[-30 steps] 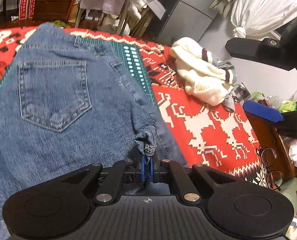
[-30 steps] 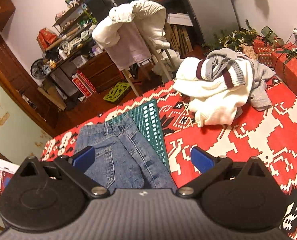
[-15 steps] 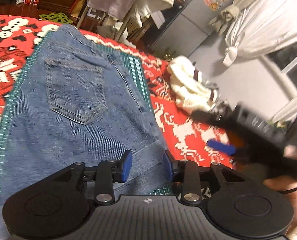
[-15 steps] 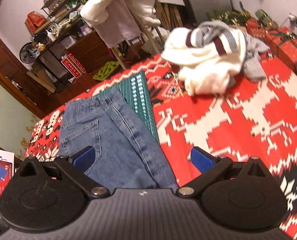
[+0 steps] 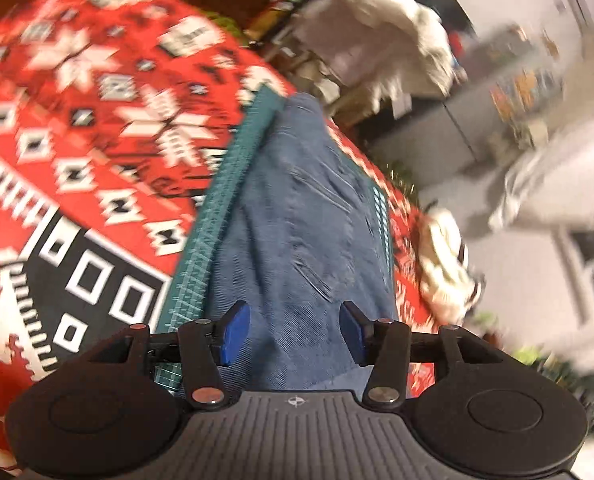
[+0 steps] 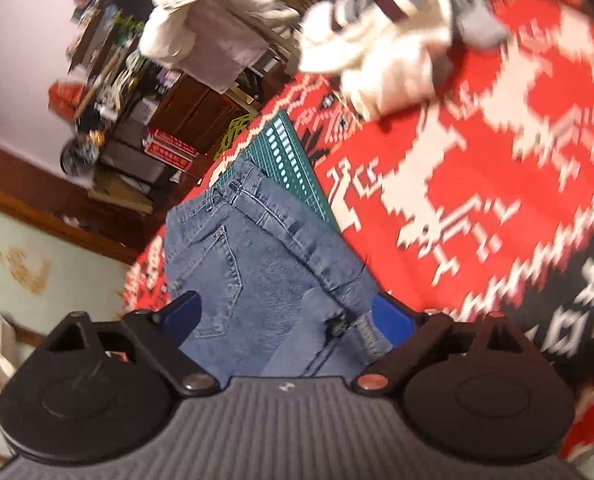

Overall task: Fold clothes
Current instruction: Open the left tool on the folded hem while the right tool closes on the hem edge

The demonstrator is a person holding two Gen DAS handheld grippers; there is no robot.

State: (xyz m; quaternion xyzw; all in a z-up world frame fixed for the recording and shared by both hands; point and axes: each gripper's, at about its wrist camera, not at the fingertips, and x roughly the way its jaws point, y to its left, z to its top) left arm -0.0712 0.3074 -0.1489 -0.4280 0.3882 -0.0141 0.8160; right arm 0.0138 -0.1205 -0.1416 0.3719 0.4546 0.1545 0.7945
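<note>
Jeans (image 5: pixel 297 216) released, left tool (image 5: pixel 293 332) now open, right tool (image 6: pixel 285 316) unchanged

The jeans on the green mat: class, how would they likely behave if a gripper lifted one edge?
The jeans would probably drape, not stay stiff: they already lie folded in soft layers. Thick seamed denim suggests some weight. Unlikely to slide much on the patterned cloth.

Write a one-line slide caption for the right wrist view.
Open right gripper poised over folded jeans on a green cutting mat, white sweater pile behind.
</note>
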